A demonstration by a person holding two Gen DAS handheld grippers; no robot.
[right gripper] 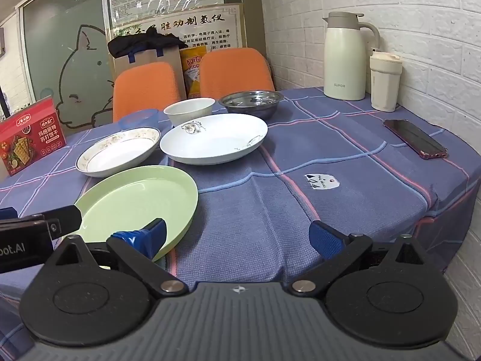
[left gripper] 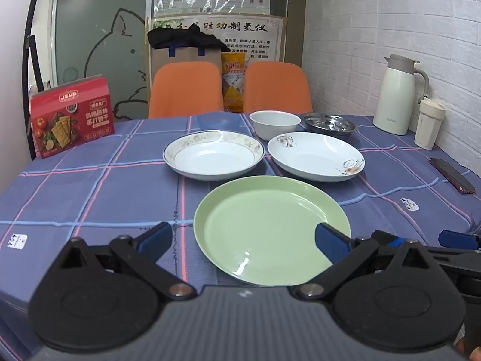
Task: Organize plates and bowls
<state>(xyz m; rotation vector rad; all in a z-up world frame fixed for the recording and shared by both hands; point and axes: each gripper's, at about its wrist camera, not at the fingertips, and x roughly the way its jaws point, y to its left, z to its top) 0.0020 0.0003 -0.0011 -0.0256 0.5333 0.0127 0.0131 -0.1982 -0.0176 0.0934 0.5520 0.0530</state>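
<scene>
I hold both tools wide apart and empty: left tool over the green plate, right tool at its 3 o'clock over the counter. Risk: a shallow rim pinch lets the glossy plate slip.

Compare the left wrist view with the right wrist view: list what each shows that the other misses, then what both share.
Only the left wrist view: the whole green plate unobstructed between the open fingers of the left hand-held gripper, and the full front of the red cracker box.

Only the right wrist view: the whole phone, the table's right edge, and the right hand-held gripper, open above bare tablecloth.

Both: two white plates, a white bowl, a blue bowl, a steel bowl, thermos, cup, orange chairs.
</scene>
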